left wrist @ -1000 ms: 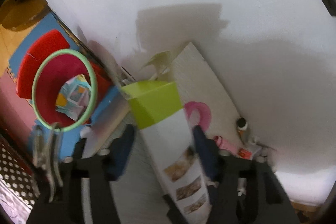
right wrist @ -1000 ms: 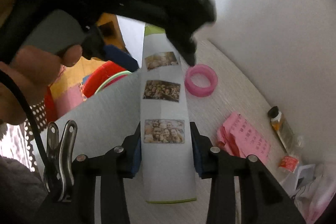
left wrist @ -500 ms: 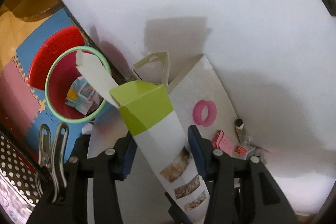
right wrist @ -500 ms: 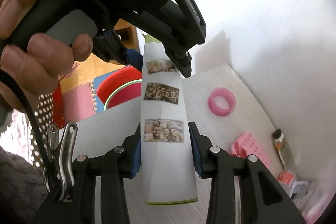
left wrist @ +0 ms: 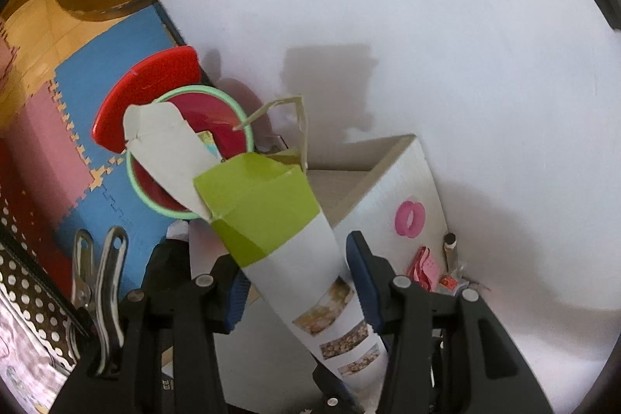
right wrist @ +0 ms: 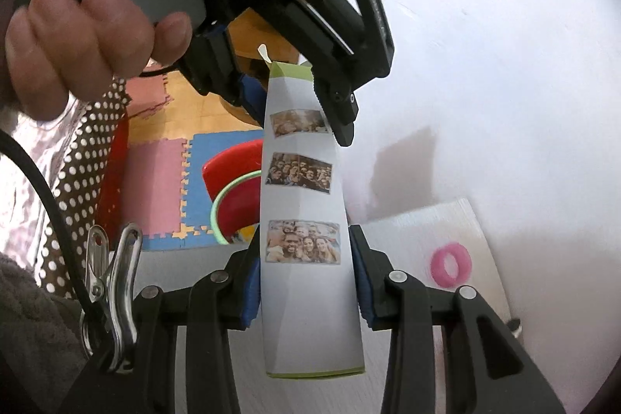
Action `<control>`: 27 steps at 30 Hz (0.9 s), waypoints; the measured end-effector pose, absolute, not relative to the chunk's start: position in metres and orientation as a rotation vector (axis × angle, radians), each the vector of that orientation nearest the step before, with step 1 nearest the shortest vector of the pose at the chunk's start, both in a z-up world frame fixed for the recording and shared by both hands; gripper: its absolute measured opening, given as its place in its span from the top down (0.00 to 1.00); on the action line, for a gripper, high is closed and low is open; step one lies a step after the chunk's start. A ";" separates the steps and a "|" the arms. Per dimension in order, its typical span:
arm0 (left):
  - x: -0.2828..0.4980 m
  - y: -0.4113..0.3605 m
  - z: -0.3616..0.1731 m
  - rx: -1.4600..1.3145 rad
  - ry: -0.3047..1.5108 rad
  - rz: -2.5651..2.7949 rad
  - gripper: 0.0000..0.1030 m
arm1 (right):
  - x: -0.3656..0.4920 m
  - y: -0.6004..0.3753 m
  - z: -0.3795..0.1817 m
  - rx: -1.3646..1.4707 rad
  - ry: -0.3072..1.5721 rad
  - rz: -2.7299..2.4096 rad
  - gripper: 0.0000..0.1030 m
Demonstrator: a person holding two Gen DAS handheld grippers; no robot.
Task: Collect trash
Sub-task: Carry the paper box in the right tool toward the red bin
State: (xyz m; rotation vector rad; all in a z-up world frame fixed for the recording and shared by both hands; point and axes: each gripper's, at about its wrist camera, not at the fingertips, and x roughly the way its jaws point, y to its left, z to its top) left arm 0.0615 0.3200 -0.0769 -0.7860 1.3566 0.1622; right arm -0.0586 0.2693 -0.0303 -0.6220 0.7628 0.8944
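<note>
1. Box (left wrist: 285,251): long white carton with a green band at each end and three photo strips down one face. It is held in the air between both grippers, above the table (left wrist: 419,181) edge. Its top flaps hang open, one white flap reaching over the bin.
2. Right gripper (right wrist: 306,282): clamped on the box near its lower end. Both blue pads press the carton's side edges, and the lowest photo sits level with the pads.
3. Left gripper (left wrist: 295,282): straddles the box nearer the green top. The left pad lies against the carton; whether the right pad touches it cannot be told. The box passes slantwise between the fingers.
4. Hand (right wrist: 81,37): wrapped round the left gripper's handle, seen in the right wrist view above the box.
5. Bin (left wrist: 155,189): red, with a pale green rim and a red lid tipped up behind it. It stands on the floor beside the table, just beyond the box's open top, with coloured paper inside.
6. Ring (left wrist: 409,219): pink, lying on the table well apart from the box.
7. Mat (left wrist: 112,72): blue and pink foam tiles under the bin.
</note>
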 end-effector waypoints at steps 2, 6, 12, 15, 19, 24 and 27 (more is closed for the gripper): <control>0.056 0.330 -0.075 -0.810 1.349 0.172 0.52 | -0.060 0.273 -0.029 -0.621 0.751 0.911 0.61; 0.048 0.344 -0.072 -0.870 1.330 0.189 0.54 | -0.063 0.274 -0.030 -0.628 0.733 0.936 0.61; 0.042 0.360 -0.075 -0.915 1.322 0.206 0.54 | -0.064 0.284 -0.034 -0.636 0.727 0.956 0.61; 0.041 0.368 -0.082 -0.928 1.330 0.209 0.54 | -0.063 0.282 -0.033 -0.641 0.734 0.961 0.61; 0.044 0.376 -0.097 -0.965 1.353 0.203 0.54 | -0.059 0.286 -0.038 -0.675 0.752 0.976 0.61; 0.044 0.394 -0.109 -1.013 1.344 0.212 0.54 | -0.052 0.298 -0.043 -0.720 0.770 1.004 0.61; 0.042 0.408 -0.118 -1.041 1.342 0.223 0.54 | -0.046 0.308 -0.048 -0.734 0.786 1.015 0.61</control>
